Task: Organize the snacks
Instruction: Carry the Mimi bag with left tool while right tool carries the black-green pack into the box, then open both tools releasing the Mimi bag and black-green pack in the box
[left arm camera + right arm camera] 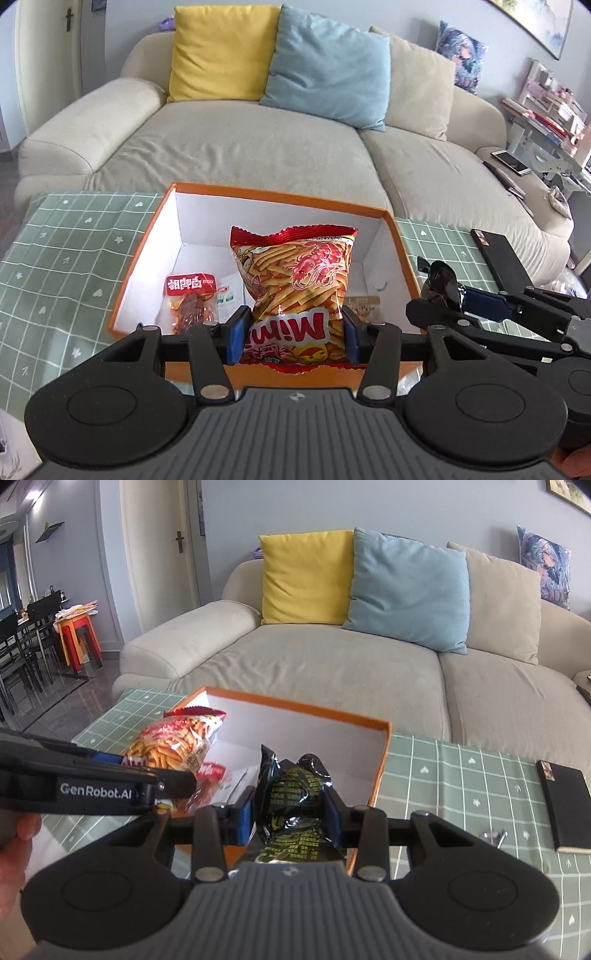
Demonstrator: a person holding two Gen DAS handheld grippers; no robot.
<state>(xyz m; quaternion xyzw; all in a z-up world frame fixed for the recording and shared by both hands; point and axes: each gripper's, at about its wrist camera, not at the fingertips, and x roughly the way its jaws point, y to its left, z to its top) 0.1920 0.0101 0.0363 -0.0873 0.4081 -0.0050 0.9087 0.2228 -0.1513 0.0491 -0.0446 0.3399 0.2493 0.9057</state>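
Observation:
My left gripper (291, 326) is shut on a red and yellow Mimi shrimp-stick bag (295, 280) and holds it over the orange box (147, 236) with white inside walls. A small red meat-snack packet (192, 299) lies on the box floor to the left. My right gripper (290, 812) is shut on a black snack bag with yellow print (291, 794), held over the near edge of the same box (380, 760). The Mimi bag (173, 746) and the left gripper show at the left of the right wrist view.
The box stands on a green checked tablecloth (74, 251). A black notebook (563, 808) and a small metal clip (493, 836) lie on the cloth to the right. A beige sofa (240, 147) with yellow and blue cushions stands behind the table.

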